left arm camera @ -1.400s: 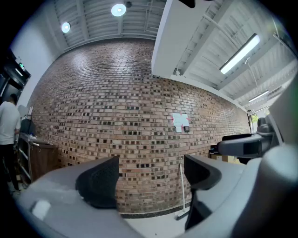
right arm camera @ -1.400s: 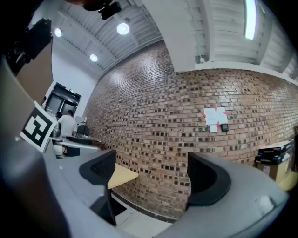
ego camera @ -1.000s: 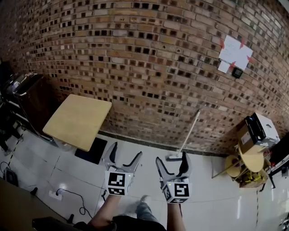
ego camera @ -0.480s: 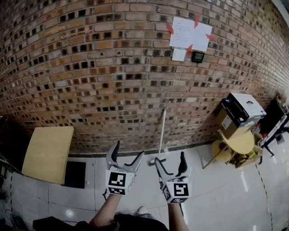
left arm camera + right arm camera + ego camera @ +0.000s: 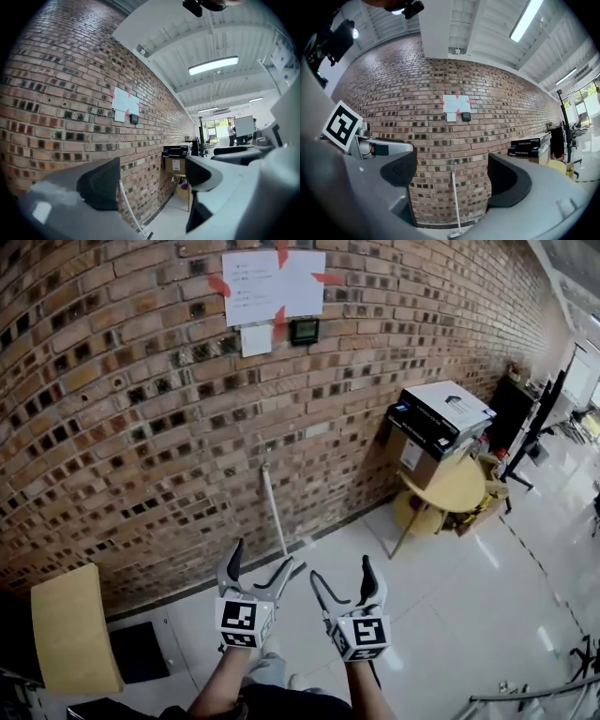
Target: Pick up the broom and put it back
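The brick wall (image 5: 141,427) fills most of what I can see, running from the near left off to the far right, with pale tiled floor (image 5: 469,615) at its foot. Further along the wall to the right, a small round table (image 5: 455,491) stands close to the bricks with a boxy grey and white machine (image 5: 441,413) on top. The broom (image 5: 275,512) is propped upright against the wall, its thin white handle resting on the bricks and its head on the floor at the wall's base, roughly below the taped-up paper sheets (image 5: 272,282). Both tools are held level and out from the wall, well apart from the broom. The left gripper (image 5: 261,559) has just been drawing its jaws in a touch, yet they are spread nearly as wide as they go, with only the wall and the broom's distant handle (image 5: 126,206) showing between them. The right gripper (image 5: 341,570) is also gaping and empty, and its own view frames the broom (image 5: 453,201) against the wall between the two jaws. By my reading the job has not properly begun: nothing is gripped and the broom is untouched. I have yet to close in on the wall, grasp the handle, lift it, and carry it to wherever it belongs, which I cannot pick out here.
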`<state>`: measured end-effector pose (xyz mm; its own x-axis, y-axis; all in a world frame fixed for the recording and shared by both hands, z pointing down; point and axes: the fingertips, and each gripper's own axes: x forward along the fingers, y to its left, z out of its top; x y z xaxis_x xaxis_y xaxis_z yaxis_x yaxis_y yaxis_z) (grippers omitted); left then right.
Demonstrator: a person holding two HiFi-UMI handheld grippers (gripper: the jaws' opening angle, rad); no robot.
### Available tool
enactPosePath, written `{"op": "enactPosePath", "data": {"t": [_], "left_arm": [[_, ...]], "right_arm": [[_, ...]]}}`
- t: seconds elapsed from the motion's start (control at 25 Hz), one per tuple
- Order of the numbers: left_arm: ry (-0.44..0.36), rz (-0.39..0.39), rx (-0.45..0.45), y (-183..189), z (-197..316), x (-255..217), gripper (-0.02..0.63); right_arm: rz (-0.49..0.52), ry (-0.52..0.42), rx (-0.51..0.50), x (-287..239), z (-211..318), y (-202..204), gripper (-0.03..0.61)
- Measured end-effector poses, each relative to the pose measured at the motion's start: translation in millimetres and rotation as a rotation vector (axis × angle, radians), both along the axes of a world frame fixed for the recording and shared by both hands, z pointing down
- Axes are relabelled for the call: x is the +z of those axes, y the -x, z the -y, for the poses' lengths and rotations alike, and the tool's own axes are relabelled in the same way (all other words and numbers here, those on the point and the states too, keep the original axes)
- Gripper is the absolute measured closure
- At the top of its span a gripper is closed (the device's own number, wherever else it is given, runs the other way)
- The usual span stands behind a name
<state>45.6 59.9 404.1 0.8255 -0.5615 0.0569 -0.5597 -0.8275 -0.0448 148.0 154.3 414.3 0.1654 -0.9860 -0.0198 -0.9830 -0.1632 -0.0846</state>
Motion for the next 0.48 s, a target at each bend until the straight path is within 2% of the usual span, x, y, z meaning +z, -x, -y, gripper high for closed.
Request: {"op": "enactPosePath", "data": {"t": [0.2, 0.48], "left_arm": [[-0.002, -0.013, -0.01, -10.6, 63.3, 10.3, 0.175], [-0.031, -0.06, -0.09, 21.7, 171.7, -3.5, 0.186]], "right_arm": [[-0.026, 0.012, 0.003, 13.1, 62.1, -14.3, 0.107], [-0.06, 0.02, -0.083, 8.6, 192.4, 5.9, 0.107]]}}
